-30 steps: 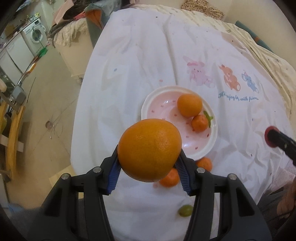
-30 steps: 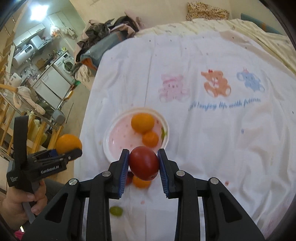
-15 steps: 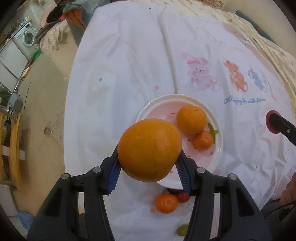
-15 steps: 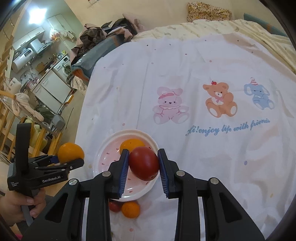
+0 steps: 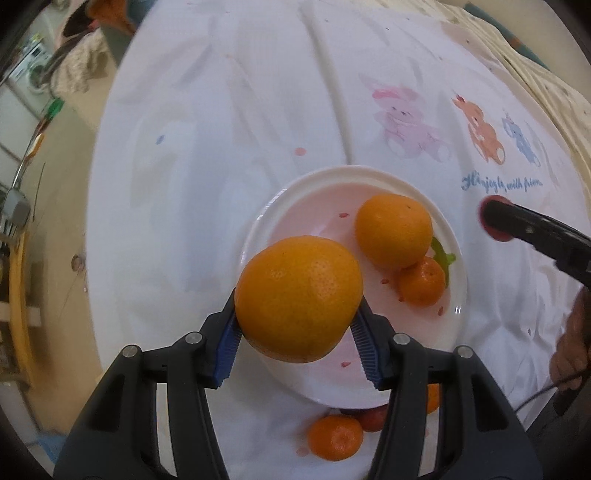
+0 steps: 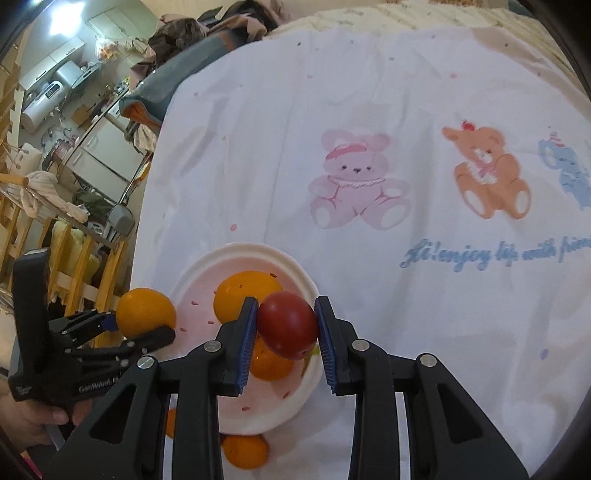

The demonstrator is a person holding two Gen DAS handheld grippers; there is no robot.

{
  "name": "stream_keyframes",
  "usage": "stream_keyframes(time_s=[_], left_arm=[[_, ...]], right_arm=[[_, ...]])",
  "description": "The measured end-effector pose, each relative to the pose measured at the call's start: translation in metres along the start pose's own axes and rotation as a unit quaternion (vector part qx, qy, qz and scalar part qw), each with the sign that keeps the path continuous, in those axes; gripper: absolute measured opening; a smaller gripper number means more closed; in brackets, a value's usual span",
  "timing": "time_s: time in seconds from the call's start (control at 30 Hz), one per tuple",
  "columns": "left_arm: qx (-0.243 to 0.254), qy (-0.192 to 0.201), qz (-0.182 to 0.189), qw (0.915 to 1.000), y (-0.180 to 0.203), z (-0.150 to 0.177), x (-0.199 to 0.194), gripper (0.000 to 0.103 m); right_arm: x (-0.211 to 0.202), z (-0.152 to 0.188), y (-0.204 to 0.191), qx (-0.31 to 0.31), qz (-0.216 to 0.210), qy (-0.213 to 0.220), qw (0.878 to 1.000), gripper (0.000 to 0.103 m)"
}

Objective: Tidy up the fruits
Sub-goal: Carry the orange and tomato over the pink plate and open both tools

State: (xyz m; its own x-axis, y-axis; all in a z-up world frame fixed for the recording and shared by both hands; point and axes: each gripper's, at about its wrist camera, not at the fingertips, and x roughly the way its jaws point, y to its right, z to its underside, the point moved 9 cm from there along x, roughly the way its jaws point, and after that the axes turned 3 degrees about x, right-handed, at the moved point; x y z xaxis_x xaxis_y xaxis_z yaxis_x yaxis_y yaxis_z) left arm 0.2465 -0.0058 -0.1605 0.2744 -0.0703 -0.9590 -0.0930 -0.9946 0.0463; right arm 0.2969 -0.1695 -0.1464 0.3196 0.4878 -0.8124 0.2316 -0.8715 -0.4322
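Observation:
My left gripper (image 5: 297,341) is shut on a large orange (image 5: 298,299) and holds it above the near left part of a white plate (image 5: 295,192). The plate holds another orange (image 5: 393,230) and a small tangerine (image 5: 422,281) with a green leaf. My right gripper (image 6: 286,341) is shut on a red tomato (image 6: 288,325), above the right part of the plate (image 6: 243,254). The left gripper with its orange (image 6: 146,312) also shows in the right wrist view. A tangerine (image 5: 335,437) and a red fruit (image 5: 371,419) lie on the cloth near the plate.
The table has a white cloth (image 6: 369,110) printed with bears (image 6: 356,181) and blue writing. Its left edge drops to a floor (image 5: 48,184) with wooden chairs (image 6: 74,258), and appliances at the back. Piled clothes (image 6: 221,22) lie beyond the far edge.
Both grippers have moved forward over the plate, each still holding its fruit. The plate now lies under both, nearer and larger. The loose fruits have slid toward the bottom of both views.

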Motion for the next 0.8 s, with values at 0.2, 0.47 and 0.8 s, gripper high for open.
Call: stream_keyframes(time_s=[0.2, 0.47, 0.8], left_arm=[[0.008, -0.006, -0.005, 0.9999, 0.001, -0.013, 0.021, 0.051], [0.006, -0.023, 0.001, 0.9997, 0.004, -0.014, 0.035, 0.052], [0.012, -0.017, 0.000, 0.9998, 0.012, -0.023, 0.048, 0.053]], right_arm=[[0.018, 0.009, 0.007, 0.021, -0.013, -0.023, 0.999, 0.033], [0.027, 0.018, 0.009, 0.024, -0.017, -0.039, 0.999, 0.034], [0.026, 0.020, 0.011, 0.039, -0.032, -0.034, 0.998, 0.036]])
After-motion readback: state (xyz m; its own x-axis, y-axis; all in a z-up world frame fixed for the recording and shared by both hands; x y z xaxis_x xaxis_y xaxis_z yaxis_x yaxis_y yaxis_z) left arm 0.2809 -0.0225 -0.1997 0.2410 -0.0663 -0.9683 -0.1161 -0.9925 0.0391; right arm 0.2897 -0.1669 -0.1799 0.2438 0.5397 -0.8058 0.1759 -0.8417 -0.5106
